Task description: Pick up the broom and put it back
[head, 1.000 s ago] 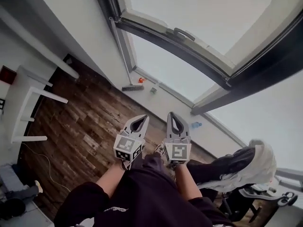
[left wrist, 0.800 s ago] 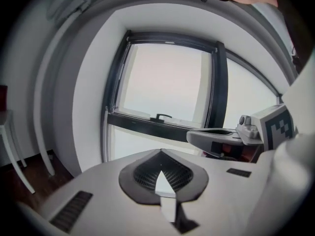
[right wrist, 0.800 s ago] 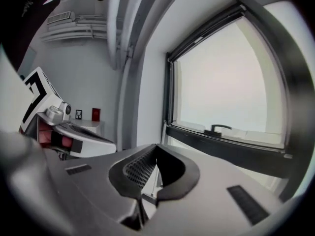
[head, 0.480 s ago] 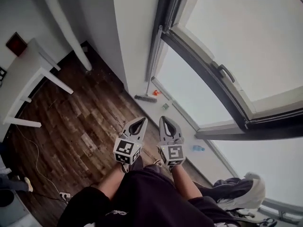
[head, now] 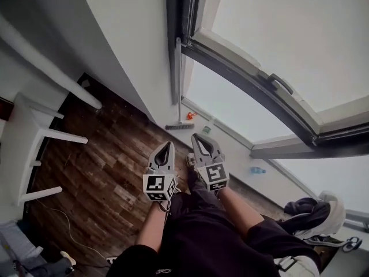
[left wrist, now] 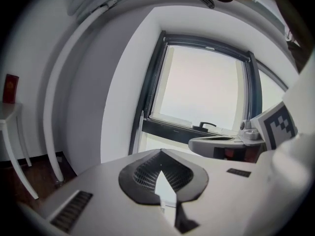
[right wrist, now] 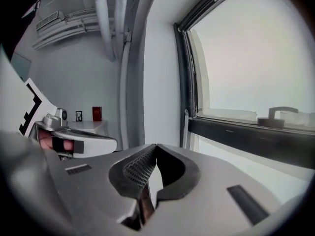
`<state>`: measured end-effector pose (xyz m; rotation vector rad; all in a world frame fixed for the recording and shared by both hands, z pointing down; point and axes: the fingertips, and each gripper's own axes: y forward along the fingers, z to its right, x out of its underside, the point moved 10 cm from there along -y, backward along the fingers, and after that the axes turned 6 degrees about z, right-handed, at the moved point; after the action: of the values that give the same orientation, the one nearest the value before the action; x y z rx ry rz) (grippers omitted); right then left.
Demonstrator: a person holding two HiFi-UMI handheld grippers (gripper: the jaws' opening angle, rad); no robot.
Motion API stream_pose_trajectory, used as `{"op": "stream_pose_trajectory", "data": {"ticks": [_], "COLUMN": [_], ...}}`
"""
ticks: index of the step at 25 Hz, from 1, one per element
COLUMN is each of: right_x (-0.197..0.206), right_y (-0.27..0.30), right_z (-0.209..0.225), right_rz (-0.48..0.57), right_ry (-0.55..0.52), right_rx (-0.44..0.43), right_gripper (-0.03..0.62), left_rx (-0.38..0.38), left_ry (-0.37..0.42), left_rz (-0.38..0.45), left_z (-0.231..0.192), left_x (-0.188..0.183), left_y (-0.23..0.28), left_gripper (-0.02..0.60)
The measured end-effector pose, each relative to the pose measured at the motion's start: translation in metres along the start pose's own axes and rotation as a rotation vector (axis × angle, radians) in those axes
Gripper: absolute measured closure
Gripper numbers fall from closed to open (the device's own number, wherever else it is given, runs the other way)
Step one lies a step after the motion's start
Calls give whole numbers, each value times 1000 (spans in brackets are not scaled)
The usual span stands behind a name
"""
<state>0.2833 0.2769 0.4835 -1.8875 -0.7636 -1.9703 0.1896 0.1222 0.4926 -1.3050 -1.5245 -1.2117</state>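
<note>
Ahead, broom (head: 179, 85) upright, bristles (head: 180, 126) down

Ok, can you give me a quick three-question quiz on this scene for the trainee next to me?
1. True or false: the broom lies flat on the wooden floor.
2. What does the right gripper hold? A) the broom B) a cloth C) nothing
3. Fill in: the jaws of the left gripper are ____ (apart / together).

Key:
1. False. It stands upright against the wall beside the window.
2. C. Its jaws are shut with nothing between them.
3. Together.
</note>
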Motion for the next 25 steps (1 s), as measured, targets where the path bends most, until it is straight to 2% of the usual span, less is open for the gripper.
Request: {"op": "stream_pose_trajectory", "data": {"ticks": [7, 11, 14, 16, 17, 22, 25], "right_x": [38, 75, 104, 119, 127, 168, 181], "right_y": [101, 159, 205, 239, 254, 305, 330], "right_z": [56, 91, 114, 122, 125, 133, 135], "right_rz": [-52, -78, -108, -111, -117, -153, -156], "right_ry": [19, 45, -3, -37, -40, -18, -64], "right_rx": [-15, 4, 6, -22, -30, -24, -12], "right_gripper": [572, 572, 561, 460, 445, 441, 428], "left_rx": [-49, -78, -90, -110, -121, -162, -177], "left_ry": [-21, -9, -31, -37, -38, -70, -71], "left_rz": [-60, -136, -168, -175, -182, -211, -216], "left_z": [-37, -51, -57, -60, -61, -58, -59], "left_x": [7, 29, 37, 36, 35, 33, 32], "left_y": [99, 154, 178, 183, 181, 159, 147], "left_gripper": [581, 581, 581, 581, 581, 581, 581]}}
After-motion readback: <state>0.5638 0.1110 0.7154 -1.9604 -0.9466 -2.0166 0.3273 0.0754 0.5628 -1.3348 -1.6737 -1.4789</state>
